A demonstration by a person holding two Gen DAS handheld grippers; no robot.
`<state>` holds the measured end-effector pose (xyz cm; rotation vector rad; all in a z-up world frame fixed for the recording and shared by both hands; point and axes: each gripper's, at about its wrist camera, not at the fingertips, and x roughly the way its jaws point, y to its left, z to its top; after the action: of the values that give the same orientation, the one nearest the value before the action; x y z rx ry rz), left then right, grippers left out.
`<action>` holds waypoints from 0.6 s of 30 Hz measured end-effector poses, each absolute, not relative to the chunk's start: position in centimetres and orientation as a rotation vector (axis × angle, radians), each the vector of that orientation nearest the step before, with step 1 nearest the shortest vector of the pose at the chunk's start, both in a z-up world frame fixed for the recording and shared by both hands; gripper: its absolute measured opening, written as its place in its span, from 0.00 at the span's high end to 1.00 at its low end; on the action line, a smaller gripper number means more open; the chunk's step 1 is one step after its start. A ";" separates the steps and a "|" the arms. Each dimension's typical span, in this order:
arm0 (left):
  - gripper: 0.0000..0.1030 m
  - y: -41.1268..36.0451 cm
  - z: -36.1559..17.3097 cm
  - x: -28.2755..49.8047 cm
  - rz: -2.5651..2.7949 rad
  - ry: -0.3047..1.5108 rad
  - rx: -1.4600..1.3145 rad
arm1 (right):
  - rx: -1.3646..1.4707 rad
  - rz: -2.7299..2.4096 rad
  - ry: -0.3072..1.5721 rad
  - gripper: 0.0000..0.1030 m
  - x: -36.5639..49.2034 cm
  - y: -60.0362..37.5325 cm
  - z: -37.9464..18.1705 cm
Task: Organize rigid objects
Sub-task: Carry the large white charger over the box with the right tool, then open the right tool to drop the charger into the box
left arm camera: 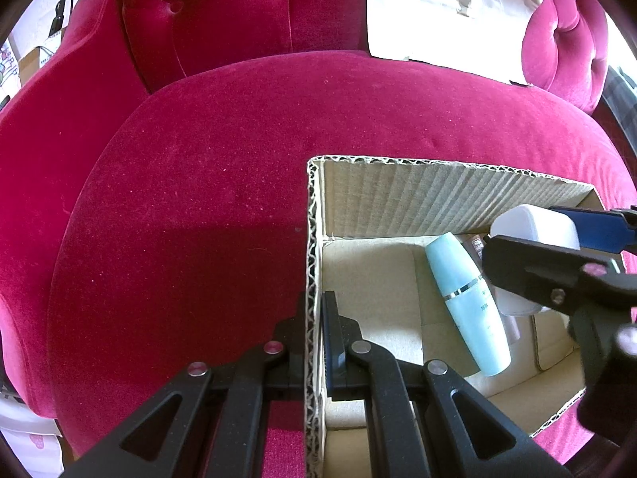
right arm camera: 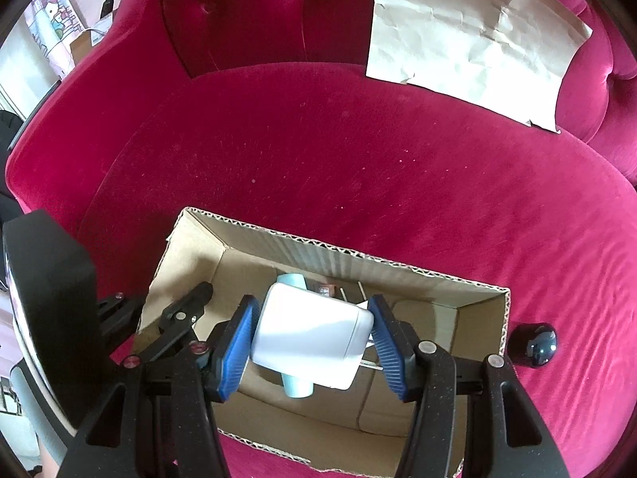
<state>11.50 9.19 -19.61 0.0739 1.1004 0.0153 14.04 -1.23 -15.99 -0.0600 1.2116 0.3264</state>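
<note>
**Operator:** What could go wrong from here?

**Guide:** You are carrying the white plastic container [right arm camera: 312,342] above the open cardboard box [right arm camera: 398,267], directly over the pale blue bottle [left arm camera: 467,302] lying on the box floor. If you are releasing from this height, the container is likely landing on the bottle and rolling it, or tipping against a wall. You are also working close to the small items at the far wall; they are too small to identify.

**Operator:** How are the fingers set?

**Guide:** Your right gripper [right arm camera: 314,344] is standing about half spread, with both blue pads [right arm camera: 235,348] pressing the container's sides. Your left gripper [left arm camera: 318,342] is pressed nearly together, pinching the box's left wall [left arm camera: 312,279] and steadying it on the red velvet sofa seat [left arm camera: 199,199]. A dark glossy ball [right arm camera: 535,344] is resting just beside the box's right wall.
</note>
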 end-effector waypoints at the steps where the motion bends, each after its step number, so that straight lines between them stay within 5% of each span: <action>1: 0.95 9.2 -19.6 11.5 0.015 1.101 0.074 | -0.060 0.326 1.215 0.42 14.1 -1.1 -16.1; 11: 0.96 9.2 -19.6 11.5 0.010 1.100 0.073 | -0.056 0.324 1.200 0.40 14.3 -1.0 -16.2; 15: 0.96 9.3 -19.6 11.5 0.009 1.100 0.072 | -0.084 0.284 1.178 0.18 14.4 -1.3 -16.3; 18: 0.96 9.4 -19.8 11.5 0.011 1.100 0.070 | -0.078 0.268 1.183 0.12 14.6 -1.8 -16.5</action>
<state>11.54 9.40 -19.81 0.0701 1.1003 0.0106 14.62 -1.81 -16.48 -0.0777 1.1831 0.2679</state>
